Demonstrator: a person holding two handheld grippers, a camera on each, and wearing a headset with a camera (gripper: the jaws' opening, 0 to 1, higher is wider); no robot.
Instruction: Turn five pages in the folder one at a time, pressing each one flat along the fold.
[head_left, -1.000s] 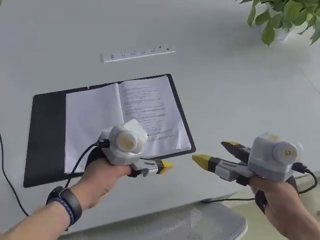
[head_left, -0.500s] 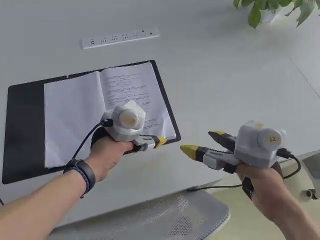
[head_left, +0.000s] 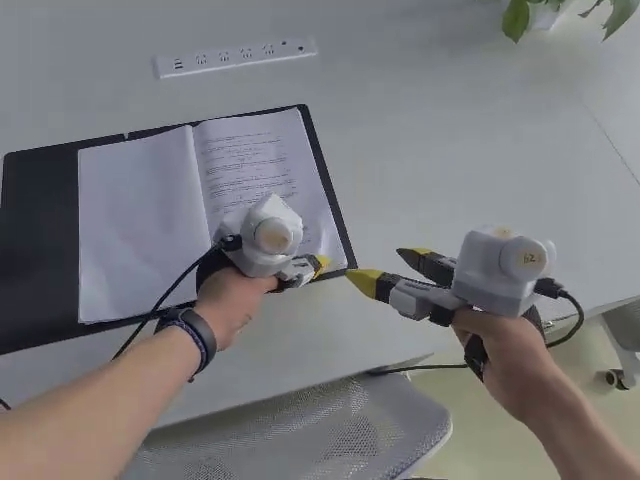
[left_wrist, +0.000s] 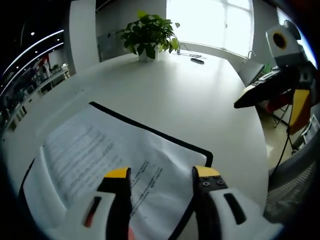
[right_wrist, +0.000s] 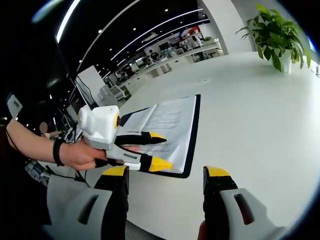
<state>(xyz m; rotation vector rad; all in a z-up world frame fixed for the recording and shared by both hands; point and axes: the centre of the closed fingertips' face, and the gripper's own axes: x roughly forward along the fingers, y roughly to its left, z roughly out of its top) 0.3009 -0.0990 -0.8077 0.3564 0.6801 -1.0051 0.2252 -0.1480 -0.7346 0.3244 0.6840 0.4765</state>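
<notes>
With the folder (head_left: 40, 260) lying open on the table (head_left: 460, 150), the left gripper (head_left: 312, 268) spread wide over its right page (head_left: 262, 165) corner and the right gripper (head_left: 390, 268) gaping empty alongside, a careless pinch might catch two sheets.

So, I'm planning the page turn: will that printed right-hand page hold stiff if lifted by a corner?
Probably floppy: the printed page looks like one thin sheet lying flat in the black folder. Likely light too; being smooth, it may slide rather than lift when pushed.
</notes>
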